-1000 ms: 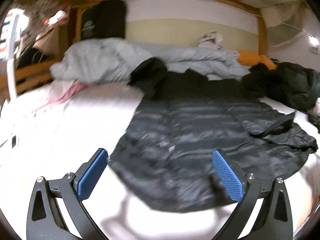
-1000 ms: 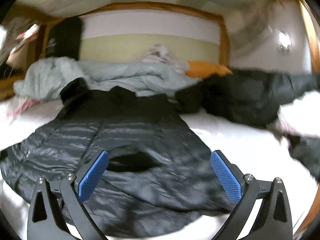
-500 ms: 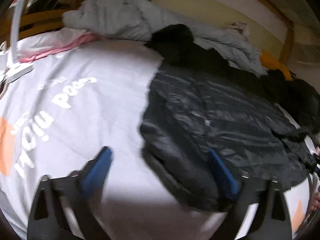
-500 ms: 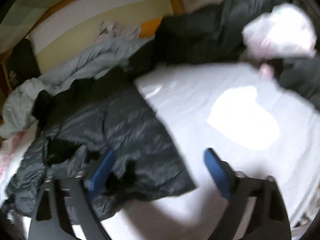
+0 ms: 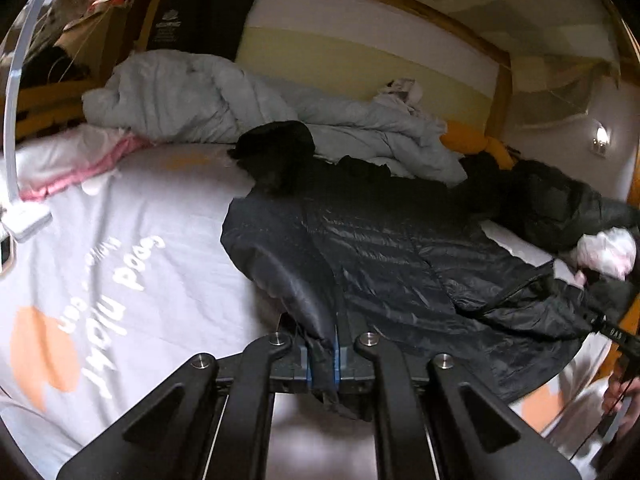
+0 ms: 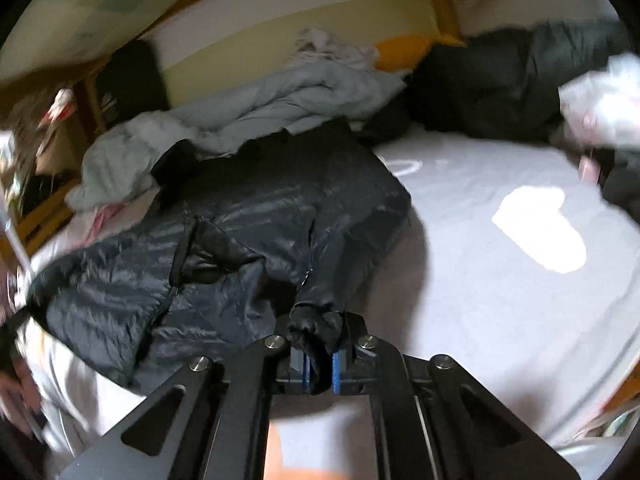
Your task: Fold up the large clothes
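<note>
A bed (image 5: 120,240) with a pale grey sheet printed in white letters and orange patches carries everything. Along its far edge, by the headboard, lies a crumpled light grey duvet (image 5: 192,96). In front of that, across the middle of the bed, a dark quilted jacket (image 5: 400,252) is spread flat, its near hem toward the near edge. A darker heap of clothing (image 6: 500,80) sits at the far right corner. The left gripper (image 5: 323,356) is clamped tight on the jacket's near left hem corner, cloth bunched between its blue pads. The right gripper (image 6: 319,364) pinches the near right hem corner the same way.
</note>
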`<state>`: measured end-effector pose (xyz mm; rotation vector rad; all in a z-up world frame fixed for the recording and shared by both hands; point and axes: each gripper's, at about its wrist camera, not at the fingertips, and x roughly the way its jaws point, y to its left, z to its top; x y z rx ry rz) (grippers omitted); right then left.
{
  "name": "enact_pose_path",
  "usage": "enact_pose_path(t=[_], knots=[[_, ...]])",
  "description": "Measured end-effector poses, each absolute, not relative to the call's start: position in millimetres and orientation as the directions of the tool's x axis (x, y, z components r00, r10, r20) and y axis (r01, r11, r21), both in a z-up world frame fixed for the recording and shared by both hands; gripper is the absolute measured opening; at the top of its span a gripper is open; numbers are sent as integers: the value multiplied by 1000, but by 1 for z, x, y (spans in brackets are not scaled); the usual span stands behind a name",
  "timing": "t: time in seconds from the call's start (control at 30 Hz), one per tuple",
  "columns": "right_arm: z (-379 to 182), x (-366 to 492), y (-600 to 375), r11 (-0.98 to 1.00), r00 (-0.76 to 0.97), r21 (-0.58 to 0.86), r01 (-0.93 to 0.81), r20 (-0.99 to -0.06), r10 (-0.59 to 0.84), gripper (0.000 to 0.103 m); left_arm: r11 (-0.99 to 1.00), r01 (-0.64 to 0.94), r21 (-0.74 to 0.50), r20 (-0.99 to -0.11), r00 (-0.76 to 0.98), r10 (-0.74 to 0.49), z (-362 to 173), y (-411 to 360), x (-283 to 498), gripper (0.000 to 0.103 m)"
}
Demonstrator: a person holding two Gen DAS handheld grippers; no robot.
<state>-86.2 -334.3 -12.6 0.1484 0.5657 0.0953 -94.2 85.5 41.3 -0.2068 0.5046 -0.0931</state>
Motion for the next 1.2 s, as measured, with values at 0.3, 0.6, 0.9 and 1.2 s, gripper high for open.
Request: enact_pose_path(t=[0.3,0.6,0.9,1.2], knots=[[72,35,-321,999,877,-5,36,-479,-34,8,984,-96,-150,-606,795,-15,87,87,67,8],[3,195,-315,997,699,32,74,-715,-29,8,976,-170,-137,-821,570,-16,-5,91,196,18],[14,160,-344,993,835,57,107,-547,-58,86,995,-60,-75,-511,859,13,42,94,132,103],[25,104,-317,995,835,-21,-94,-545,67,88,998,48,50,-572,820,-11,31,67,100,103]])
